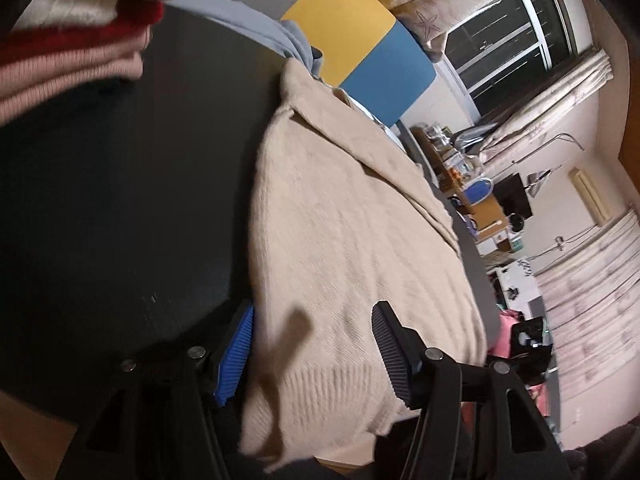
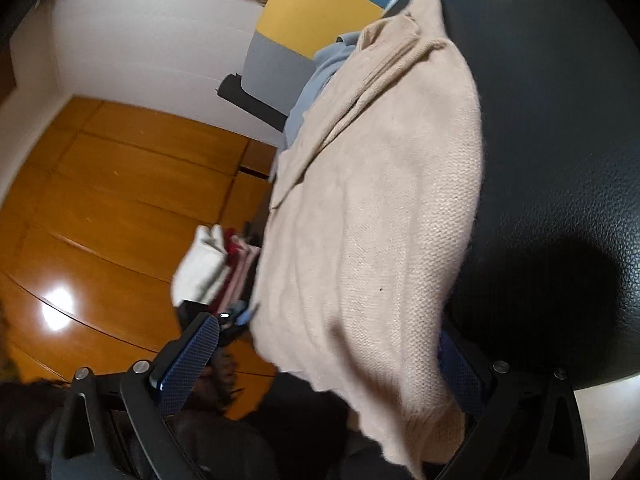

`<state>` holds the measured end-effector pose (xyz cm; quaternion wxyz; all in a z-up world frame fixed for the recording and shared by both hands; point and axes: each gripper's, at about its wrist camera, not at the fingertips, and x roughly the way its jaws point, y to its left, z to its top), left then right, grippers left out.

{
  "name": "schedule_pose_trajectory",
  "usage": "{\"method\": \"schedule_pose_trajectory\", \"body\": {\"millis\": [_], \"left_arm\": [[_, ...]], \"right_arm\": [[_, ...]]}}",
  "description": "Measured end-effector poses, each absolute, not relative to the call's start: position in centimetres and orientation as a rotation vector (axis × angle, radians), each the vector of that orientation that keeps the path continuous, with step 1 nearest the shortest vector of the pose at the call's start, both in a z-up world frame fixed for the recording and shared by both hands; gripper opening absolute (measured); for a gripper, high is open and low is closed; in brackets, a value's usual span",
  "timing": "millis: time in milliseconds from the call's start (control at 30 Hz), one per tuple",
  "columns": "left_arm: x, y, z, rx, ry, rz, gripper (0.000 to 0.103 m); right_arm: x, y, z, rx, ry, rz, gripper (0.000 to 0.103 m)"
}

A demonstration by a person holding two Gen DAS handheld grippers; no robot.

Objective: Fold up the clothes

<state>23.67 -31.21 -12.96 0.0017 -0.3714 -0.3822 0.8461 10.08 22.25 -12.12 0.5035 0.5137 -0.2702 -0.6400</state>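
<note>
My left jaws (image 1: 312, 356) stand wide astride the hem of the beige knit sweater (image 1: 352, 240); my right jaws (image 2: 320, 364) stand wide too. I should pinch hems evenly and carry them level toward twelve o'clock. The sweater lies ribbed and soft on the black surface (image 1: 120, 200).

The left gripper (image 1: 316, 352) has its jaws spread wide, the blue ribbed pad (image 1: 236, 356) on one side and the dark ribbed pad (image 1: 390, 354) on the other, with beige knit cloth (image 1: 340, 240) lying in the gap between them; the right gripper (image 2: 328, 360) is likewise parted, one blue pad (image 2: 188, 360) bare, the other pad (image 2: 460, 372) mostly hidden behind the cloth.
</note>
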Motion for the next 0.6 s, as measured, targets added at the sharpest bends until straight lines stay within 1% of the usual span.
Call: {"method": "schedule_pose_trajectory", "body": {"millis": [67, 167, 233, 300, 433, 500, 533, 567, 600], "left_arm": [[23.7, -30.7, -12.9, -1.177, -1.177, 2.650, 0.060], [23.8, -29.9, -12.9, -1.187, -1.148, 2.646, 0.060], [23.9, -29.4, -12.9, -1.193, -1.128, 2.643, 0.060], [23.9, -29.0, -12.9, -1.198, -1.126, 2.625, 0.060], [23.6, -28.2, -12.8, -1.232, -1.072, 2.591, 0.059], [23.5, -27.6, -12.7, -1.261, -1.020, 2.587, 0.059], [23.5, -27.3, -12.6, -1.275, -0.998, 2.589, 0.059], [23.3, -27.0, -12.6, -1.290, -0.973, 2.593, 0.059], [23.4, -26.6, -12.5, -1.306, -0.942, 2.597, 0.059]], "right_arm": [[11.0, 22.0, -11.9, 1.191, -0.613, -1.600, 0.103], [12.0, 21.7, -12.4, 1.147, -0.608, -1.602, 0.103], [12.4, 21.3, -13.4, 1.204, -0.646, -1.495, 0.103], [12.4, 21.2, -13.5, 1.216, -0.637, -1.480, 0.103], [12.7, 20.5, -13.1, 1.222, -0.549, -1.516, 0.103], [12.6, 20.2, -12.8, 1.241, -0.501, -1.549, 0.098], [12.6, 20.2, -12.6, 1.251, -0.472, -1.569, 0.089], [12.7, 20.3, -12.5, 1.263, -0.437, -1.598, 0.078], [12.7, 20.6, -12.6, 1.274, -0.427, -1.611, 0.070]]}}
